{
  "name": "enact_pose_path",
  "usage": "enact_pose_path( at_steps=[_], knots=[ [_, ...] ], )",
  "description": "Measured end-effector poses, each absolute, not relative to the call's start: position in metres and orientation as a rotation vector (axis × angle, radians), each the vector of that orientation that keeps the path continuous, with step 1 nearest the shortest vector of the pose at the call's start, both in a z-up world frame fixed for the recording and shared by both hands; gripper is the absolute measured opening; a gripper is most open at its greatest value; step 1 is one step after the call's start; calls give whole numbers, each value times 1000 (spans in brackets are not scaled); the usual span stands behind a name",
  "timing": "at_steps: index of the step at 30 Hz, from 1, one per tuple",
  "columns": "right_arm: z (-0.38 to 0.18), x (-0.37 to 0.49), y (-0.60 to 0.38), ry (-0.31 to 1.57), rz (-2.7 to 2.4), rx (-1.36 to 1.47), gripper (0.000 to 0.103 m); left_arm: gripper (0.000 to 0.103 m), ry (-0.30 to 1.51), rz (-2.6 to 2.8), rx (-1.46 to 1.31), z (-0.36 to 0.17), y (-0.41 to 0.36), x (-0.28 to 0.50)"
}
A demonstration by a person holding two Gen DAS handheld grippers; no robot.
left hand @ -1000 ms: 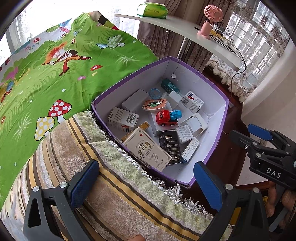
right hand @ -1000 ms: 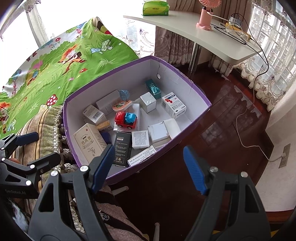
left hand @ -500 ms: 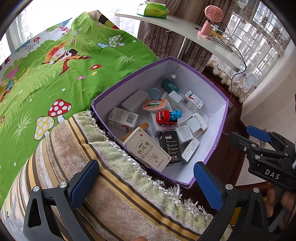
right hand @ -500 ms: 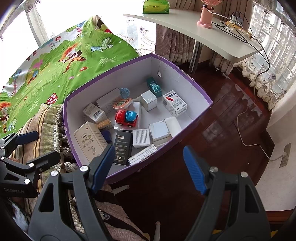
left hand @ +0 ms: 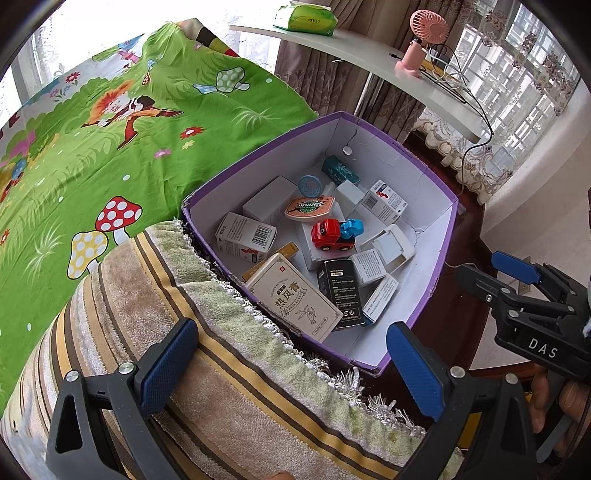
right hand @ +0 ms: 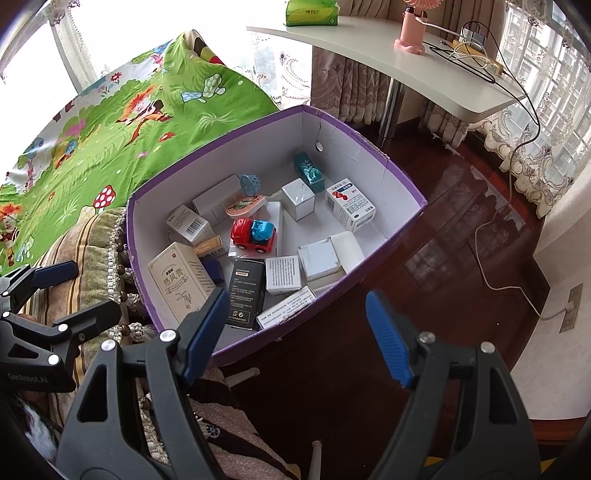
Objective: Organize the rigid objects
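Behind your workspace: white curved desk [right hand: 436, 70] carrying a green tissue pack [right hand: 312, 13] at its left end, a pink desk fan [left hand: 421, 48] further right, tangled cables [right hand: 476, 55] toward its right edge. Green cartoon mushroom-print sheet [left hand: 122, 147] at left. Striped fringed towel [left hand: 229, 369] nearest you.

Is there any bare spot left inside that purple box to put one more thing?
Yes: bare white floor along the far wall of the purple cardboard box, right of the teal carton, and the near corner beside the black carton. The middle around the red toy car is crowded.
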State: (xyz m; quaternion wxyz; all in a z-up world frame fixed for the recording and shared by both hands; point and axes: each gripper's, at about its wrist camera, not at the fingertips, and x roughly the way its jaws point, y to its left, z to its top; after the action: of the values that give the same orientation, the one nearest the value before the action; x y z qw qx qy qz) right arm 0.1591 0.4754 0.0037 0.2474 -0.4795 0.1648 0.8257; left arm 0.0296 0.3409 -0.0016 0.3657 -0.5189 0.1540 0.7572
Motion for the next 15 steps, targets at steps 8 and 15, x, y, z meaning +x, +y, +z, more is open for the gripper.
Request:
enact_pose_path(
  at_steps=[8,15],
  knots=[
    [3,159,475,452,2251,-1309,79,103,395,1946,-1335,-2,341,29],
    [2,159,475,453,2251,-1310,79,103,396,1945,-1335,-2,342,29]
  ],
)
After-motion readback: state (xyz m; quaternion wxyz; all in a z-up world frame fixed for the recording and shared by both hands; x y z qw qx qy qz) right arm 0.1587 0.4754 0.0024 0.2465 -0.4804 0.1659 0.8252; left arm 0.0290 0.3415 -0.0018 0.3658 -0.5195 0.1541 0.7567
